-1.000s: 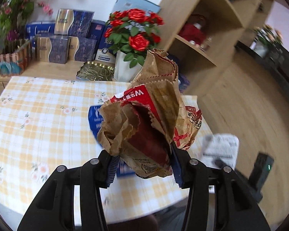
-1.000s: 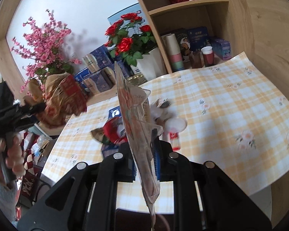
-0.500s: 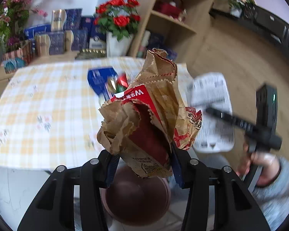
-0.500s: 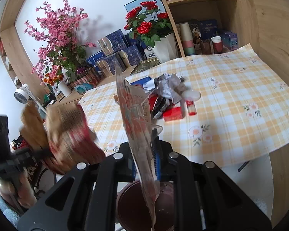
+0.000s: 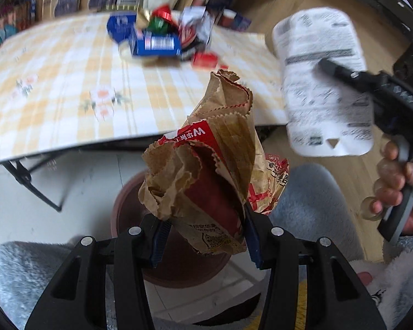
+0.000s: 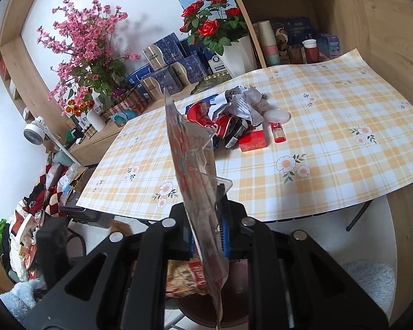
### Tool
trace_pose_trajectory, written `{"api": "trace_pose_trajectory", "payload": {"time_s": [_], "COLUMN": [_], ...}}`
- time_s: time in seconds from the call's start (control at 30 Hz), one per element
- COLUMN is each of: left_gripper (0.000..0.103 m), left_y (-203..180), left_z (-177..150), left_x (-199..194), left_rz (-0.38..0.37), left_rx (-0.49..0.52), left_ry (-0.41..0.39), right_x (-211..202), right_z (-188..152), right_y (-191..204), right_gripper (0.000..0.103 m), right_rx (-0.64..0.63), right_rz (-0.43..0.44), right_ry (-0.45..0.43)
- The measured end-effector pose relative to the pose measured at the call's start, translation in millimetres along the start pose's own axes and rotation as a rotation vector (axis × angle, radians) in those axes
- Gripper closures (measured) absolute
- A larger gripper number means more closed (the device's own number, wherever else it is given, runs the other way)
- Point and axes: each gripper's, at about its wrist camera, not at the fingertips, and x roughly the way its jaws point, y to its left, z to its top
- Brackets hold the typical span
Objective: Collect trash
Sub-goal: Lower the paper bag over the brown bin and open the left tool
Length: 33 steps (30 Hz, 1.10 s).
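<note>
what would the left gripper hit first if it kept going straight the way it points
Probably the round dark red bin on the floor: the left gripper, clamping a crumpled brown paper bag, aims down into it, though depth is unclear.

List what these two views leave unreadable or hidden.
- Bin: left wrist view, mostly behind the paper bag and left claw; contents unseen.
- Trash pile on the table: left wrist view, motion-blurred, labels unreadable.
- Flat packet: right wrist view, edge-on in the right claw; print illegible.
- Bin bottom: right wrist view, cut off by the frame edge.
</note>
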Motion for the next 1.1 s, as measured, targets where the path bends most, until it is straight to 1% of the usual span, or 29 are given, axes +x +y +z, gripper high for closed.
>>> {"api": "trace_pose_trajectory", "payload": {"time_s": [0.1,0.17,0.27,0.53,0.6,0.67,0.7,0.73,0.77,0.8,0.87,0.93,0.97,1.0,1.03,1.1], "left_gripper": [0.056,0.056,0.056,0.054,0.05,0.042,0.039,0.032,0.03,0.029,0.02,0.013,0.011,0.01,0.009,0.008], "left_y": [10.7,17.7,21.9,12.9,6.9,1.6,-0.7,-1.1,-1.1,0.2,4.9,10.5,13.4,17.9,20.9,25.7], "left_z": [-8.1,-9.7,-10.0,-9.2,-8.8,-7.4,-5.5,-4.6,-3.1,-0.4,5.0,8.3,9.3,9.7,10.5,8.7], "left_x": [19.8,27.8,31.8,43.5,44.6,44.5,42.6,40.3,36.9,30.7,15.9,0.7,-7.5,-17.8,-25.0,-42.8], "left_rz": [-0.015,-0.025,-0.026,0.004,0.02,0.015,0.014,0.017,0.021,0.023,0.036,0.06,0.08,0.123,0.152,0.215], "left_rx": [-0.053,-0.09,-0.109,-0.072,-0.046,-0.024,-0.011,-0.005,-0.004,-0.009,-0.029,-0.052,-0.062,-0.07,-0.07,-0.047], "left_ry": [0.081,0.113,0.128,0.187,0.194,0.19,0.183,0.172,0.157,0.131,0.069,0.003,-0.034,-0.071,-0.09,-0.154], "right_x": [3.3,6.6,10.8,14.9,16.1,18.1,18.8,19.2,19.6,19.7,20.6,23.0,25.2,27.9,31.6,36.4], "right_z": [-1.5,-2.8,-3.7,-1.5,-2.3,-3.7,-4.2,-4.2,-4.4,-4.6,-5.8,-9.2,-11.8,-14.5,-18.7,-24.9], "right_y": [-4.6,-8.1,-13.6,-26.0,-26.9,-28.2,-29.1,-29.4,-29.7,-29.9,-28.3,-24.3,-22.2,-20.4,-18.0,-13.9], "right_gripper": [0.086,0.086,0.086,0.086,0.086,0.086,0.086,0.086,0.086,0.086,0.086,0.086,0.086,0.086,0.086,0.086], "right_rx": [0.013,0.019,0.033,0.075,0.075,0.079,0.083,0.087,0.09,0.09,0.082,0.066,0.058,0.052,0.046,0.036], "right_rz": [-0.001,-0.004,-0.006,-0.01,-0.012,-0.013,-0.014,-0.014,-0.013,-0.014,-0.015,-0.016,-0.016,-0.016,-0.017,-0.015], "right_ry": [0.007,0.015,0.026,0.025,0.029,0.036,0.039,0.041,0.043,0.044,0.047,0.052,0.059,0.07,0.086,0.107]}}
